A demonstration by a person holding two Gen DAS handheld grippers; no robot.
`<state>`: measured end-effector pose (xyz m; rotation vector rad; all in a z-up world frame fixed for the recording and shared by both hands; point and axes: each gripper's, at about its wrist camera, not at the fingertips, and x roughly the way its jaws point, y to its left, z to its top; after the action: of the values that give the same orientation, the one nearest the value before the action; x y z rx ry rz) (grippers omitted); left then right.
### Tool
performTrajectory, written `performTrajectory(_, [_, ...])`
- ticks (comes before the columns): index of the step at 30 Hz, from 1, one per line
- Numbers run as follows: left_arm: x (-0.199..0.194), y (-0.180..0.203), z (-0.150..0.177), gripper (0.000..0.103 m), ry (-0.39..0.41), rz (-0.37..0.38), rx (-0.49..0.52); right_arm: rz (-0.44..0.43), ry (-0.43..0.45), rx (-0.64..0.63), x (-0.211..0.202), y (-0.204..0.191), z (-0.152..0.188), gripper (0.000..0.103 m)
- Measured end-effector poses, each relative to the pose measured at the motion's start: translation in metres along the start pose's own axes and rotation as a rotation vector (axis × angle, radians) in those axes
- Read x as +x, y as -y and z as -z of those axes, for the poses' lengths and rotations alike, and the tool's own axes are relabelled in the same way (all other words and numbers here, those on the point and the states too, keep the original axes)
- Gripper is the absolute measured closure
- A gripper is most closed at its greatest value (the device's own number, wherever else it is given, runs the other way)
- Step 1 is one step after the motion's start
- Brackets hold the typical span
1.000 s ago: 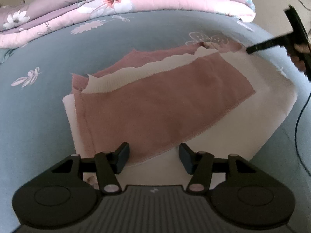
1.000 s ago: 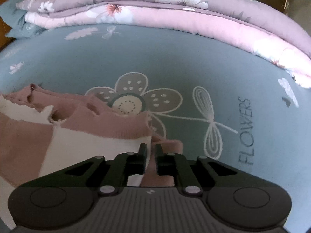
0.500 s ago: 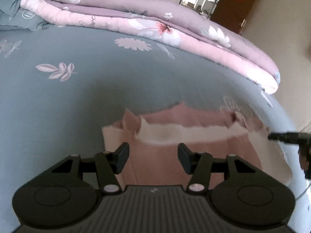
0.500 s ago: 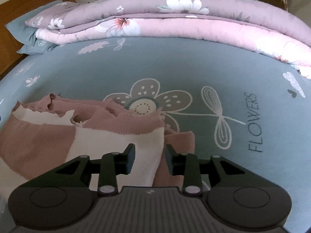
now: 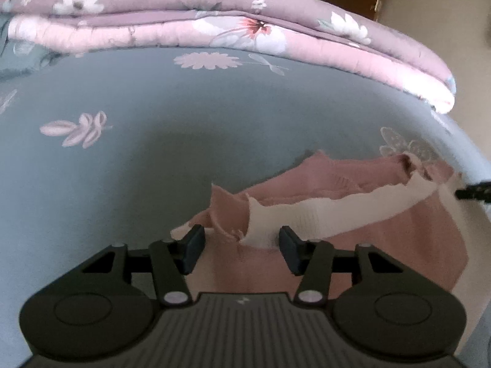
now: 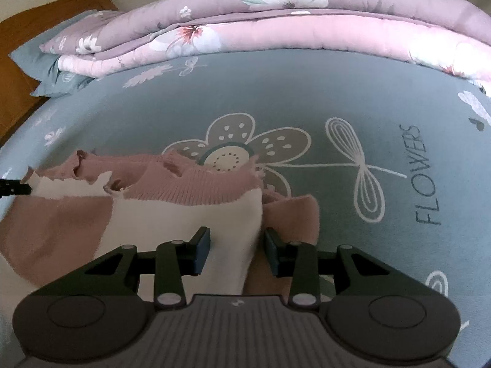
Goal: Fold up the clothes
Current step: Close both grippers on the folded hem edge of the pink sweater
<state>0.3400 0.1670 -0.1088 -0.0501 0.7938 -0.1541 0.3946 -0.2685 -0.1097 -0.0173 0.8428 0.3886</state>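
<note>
Pink-and-white sweater [image 5: 353, 214] lies folded on bedsheet [image 5: 153, 153]; both hand-held grippers [image 5: 241, 247] [image 6: 237, 250] gape, seemingly gripping nothing.

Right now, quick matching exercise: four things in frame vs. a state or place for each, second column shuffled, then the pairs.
Things:
1. left gripper
2. sweater
3. folded quilt
4. word FLOWERS

States or places:
A. stacked along the far edge of the bed
B. printed on the bedsheet, beside the sweater
C. jaws apart, holding nothing
D. pink and white, lying flat on the bed

Pairs: 1-C, 2-D, 3-A, 4-B
</note>
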Motion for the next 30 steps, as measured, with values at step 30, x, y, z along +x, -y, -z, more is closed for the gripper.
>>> performTrajectory(30, [0.004, -0.007, -0.023, 0.099, 0.080, -0.032, -0.097, 0.184, 0.090, 0.023, 0.004, 0.002, -0.011, 0.094])
